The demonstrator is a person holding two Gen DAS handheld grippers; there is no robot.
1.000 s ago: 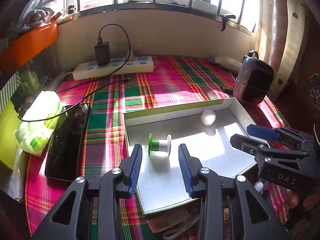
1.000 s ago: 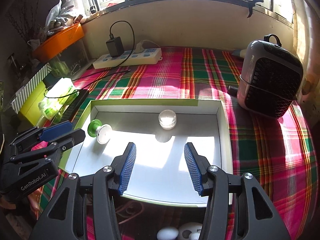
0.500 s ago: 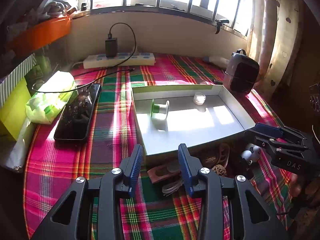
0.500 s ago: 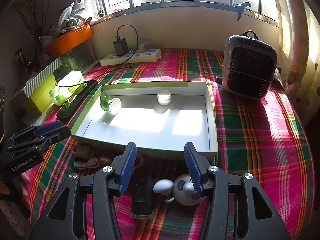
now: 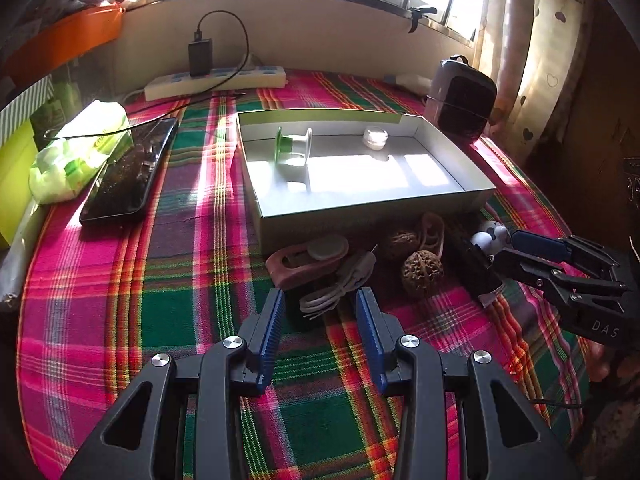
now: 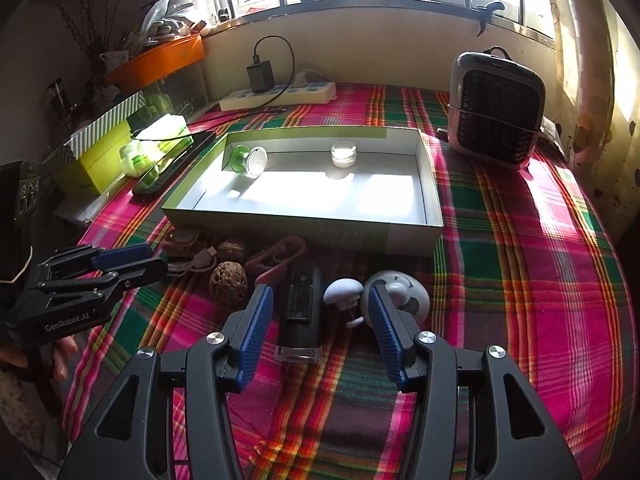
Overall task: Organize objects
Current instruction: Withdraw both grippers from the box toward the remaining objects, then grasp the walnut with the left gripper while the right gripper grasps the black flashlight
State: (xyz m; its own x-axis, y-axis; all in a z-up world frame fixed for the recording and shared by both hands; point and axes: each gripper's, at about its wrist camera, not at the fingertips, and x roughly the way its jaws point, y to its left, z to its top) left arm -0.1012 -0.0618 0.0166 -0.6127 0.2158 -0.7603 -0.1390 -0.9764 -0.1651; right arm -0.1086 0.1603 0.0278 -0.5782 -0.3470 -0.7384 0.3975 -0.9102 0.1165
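Both tools, left (image 5: 320, 312) and right (image 6: 318, 312), hang released and empty above loose objects beside the box (image 6: 400, 236) on the plaid table; next, probably grasping the black block (image 6: 300, 308).

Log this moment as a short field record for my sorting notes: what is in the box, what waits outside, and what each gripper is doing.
box: open shallow box on plaid cloth
inside box: green spool; small clear jar
outside, near edge: two walnuts; black rectangular device; white round toy; coiled white cable; pink holder
left gripper: open, empty, above the cable
right gripper: open, empty, over the black device
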